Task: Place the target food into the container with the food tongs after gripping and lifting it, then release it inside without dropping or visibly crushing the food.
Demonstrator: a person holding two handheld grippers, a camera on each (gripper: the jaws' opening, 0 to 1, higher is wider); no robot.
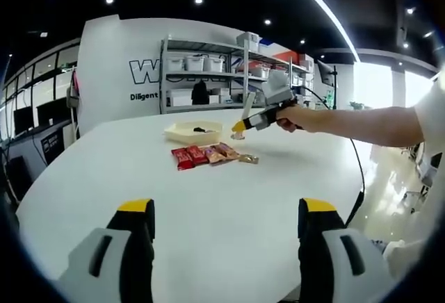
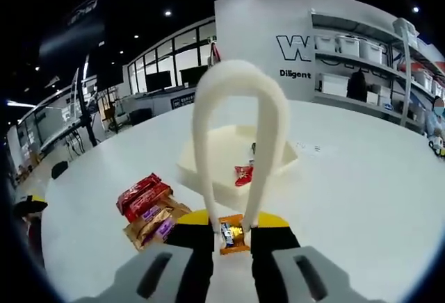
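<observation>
White food tongs are clamped in my right gripper, their bend pointing away from me. An orange snack packet is pinched between the tong ends, held above the white table just short of the cream tray. A red packet lies in that tray. In the left gripper view, the right gripper hovers beside the tray with the packet hanging under it. A row of several red and brown packets lies in front of the tray. My left gripper is open over bare table.
A person's arm reaches in from the right, and a black cable hangs off the table edge. Metal shelves with white bins stand behind the table. The loose packets lie left of the tongs.
</observation>
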